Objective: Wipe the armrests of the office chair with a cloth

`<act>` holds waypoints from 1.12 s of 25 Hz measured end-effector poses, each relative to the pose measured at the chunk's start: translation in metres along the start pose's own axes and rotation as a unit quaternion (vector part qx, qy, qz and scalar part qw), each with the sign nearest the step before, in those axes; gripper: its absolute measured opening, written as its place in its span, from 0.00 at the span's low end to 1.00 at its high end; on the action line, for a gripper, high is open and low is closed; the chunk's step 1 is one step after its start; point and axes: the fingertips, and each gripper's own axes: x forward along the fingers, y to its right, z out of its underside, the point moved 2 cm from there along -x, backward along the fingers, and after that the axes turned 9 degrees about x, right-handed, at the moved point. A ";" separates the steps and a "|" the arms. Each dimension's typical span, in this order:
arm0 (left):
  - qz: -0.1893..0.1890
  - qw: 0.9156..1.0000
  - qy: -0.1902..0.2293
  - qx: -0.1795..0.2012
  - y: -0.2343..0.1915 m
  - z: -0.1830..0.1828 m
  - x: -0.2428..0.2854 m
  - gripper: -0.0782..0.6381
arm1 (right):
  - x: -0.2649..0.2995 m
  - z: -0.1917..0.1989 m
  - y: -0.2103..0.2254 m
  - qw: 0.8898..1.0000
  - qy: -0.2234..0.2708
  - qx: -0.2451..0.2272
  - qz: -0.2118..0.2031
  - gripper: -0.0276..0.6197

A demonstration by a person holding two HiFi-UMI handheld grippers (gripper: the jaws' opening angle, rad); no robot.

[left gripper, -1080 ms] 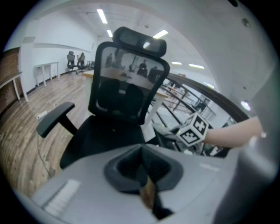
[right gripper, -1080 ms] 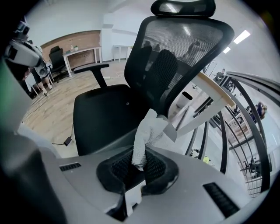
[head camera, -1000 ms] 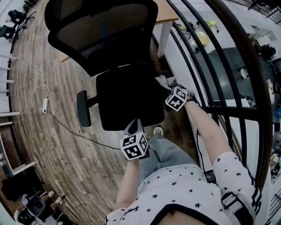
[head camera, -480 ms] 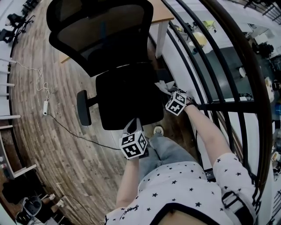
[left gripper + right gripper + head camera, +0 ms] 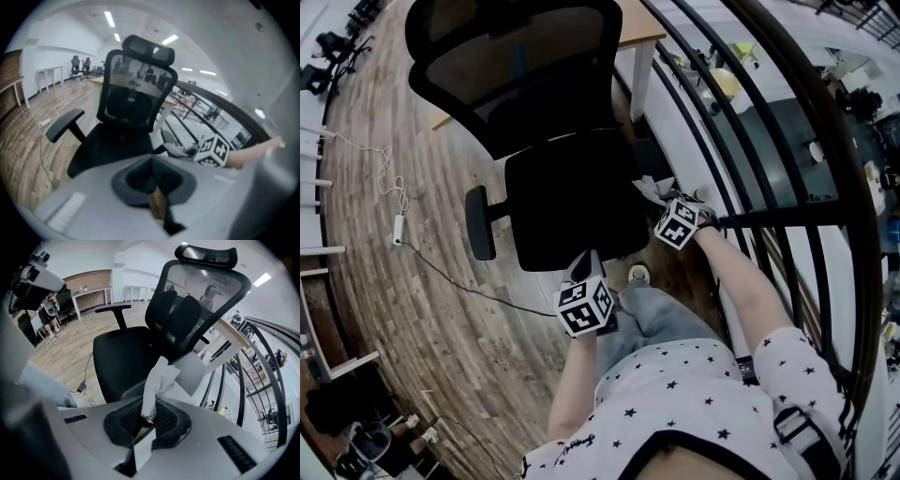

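The black office chair faces me, with its mesh back beyond the seat. My right gripper is shut on a white cloth, which lies on the chair's right armrest. In the right gripper view the cloth sticks up from between the jaws against the grey armrest pad. The other armrest juts out bare on the left. My left gripper hovers at the seat's front edge, shut with nothing in it. The left gripper view shows that bare armrest and the right gripper's marker cube.
A black railing runs close along the right. A wooden desk stands behind the chair. A cable and power strip lie on the wood floor at left. My knee in jeans is just below the seat.
My right gripper has slid the cloth a little back along the armrest toward me. The left gripper has barely moved.
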 end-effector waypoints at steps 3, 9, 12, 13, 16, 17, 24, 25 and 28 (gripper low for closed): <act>0.001 1.000 -0.001 -0.002 0.000 0.005 -0.007 0.12 | -0.003 0.007 -0.007 1.000 -0.003 -0.003 0.006 0.09; 0.007 1.000 -0.004 -0.006 0.002 0.011 -0.013 0.12 | -0.010 0.016 -0.023 1.000 -0.006 -0.015 0.001 0.09; 0.010 1.000 -0.003 -0.007 0.001 0.012 -0.018 0.12 | -0.012 0.022 -0.036 1.000 -0.014 -0.027 -0.004 0.09; 0.011 1.000 -0.002 -0.007 0.001 0.012 -0.019 0.12 | -0.013 0.024 -0.038 0.999 -0.016 -0.030 -0.002 0.09; 0.012 1.000 0.003 -0.007 0.000 0.012 -0.025 0.12 | -0.017 0.026 -0.046 1.000 -0.018 -0.020 -0.002 0.09; 0.012 1.000 0.004 -0.007 -0.001 0.012 -0.027 0.12 | -0.020 0.026 -0.050 1.000 -0.018 -0.011 -0.006 0.09; 0.012 1.000 0.005 -0.007 -0.006 0.022 -0.048 0.12 | -0.047 0.020 -0.068 0.998 0.020 0.063 -0.014 0.09; 0.012 1.000 0.006 -0.006 -0.007 0.024 -0.051 0.12 | -0.054 0.017 -0.073 0.997 0.029 0.072 -0.017 0.09; 0.010 1.000 0.009 -0.007 -0.011 0.029 -0.062 0.12 | -0.073 0.009 -0.086 0.994 0.058 0.093 -0.021 0.09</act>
